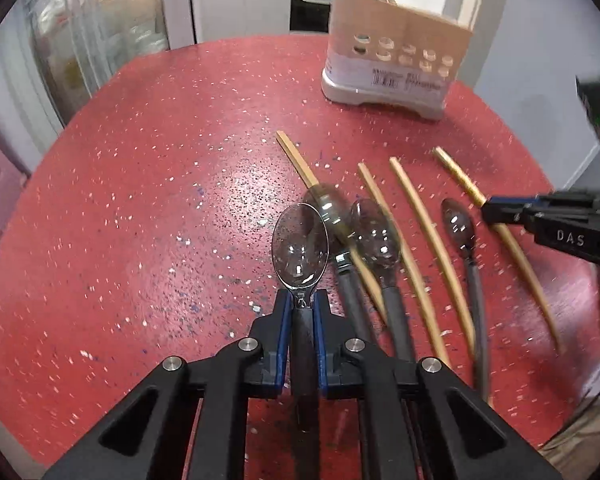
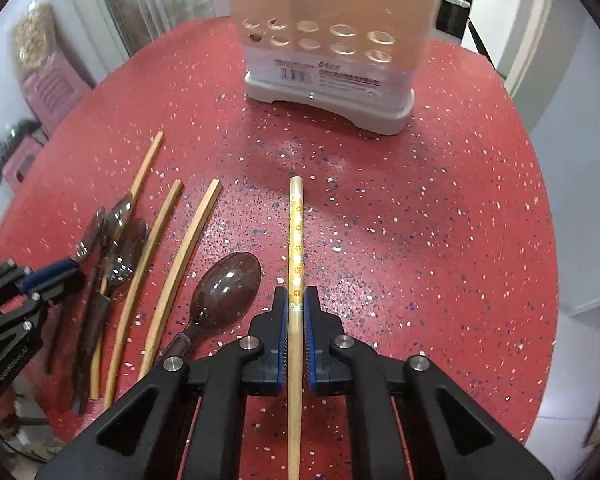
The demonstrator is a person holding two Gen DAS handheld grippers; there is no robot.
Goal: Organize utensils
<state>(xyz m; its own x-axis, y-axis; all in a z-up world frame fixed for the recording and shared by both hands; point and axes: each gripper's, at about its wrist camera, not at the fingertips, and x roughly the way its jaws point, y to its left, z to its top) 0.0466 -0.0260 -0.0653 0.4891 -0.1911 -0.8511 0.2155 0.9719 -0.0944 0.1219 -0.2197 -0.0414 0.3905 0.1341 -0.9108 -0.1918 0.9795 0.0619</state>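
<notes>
On red table | left gripper clamps spoon | right gripper clamps patterned chopstick | holder behind

A clear-bowled spoon with dark handle points to 12 o'clock, lifted a little. Three more such spoons lie at its 3 o'clock between three plain wooden chopsticks. A patterned yellow chopstick points to 12 o'clock. The beige perforated utensil holder stands upright at 12 o'clock.
</notes>
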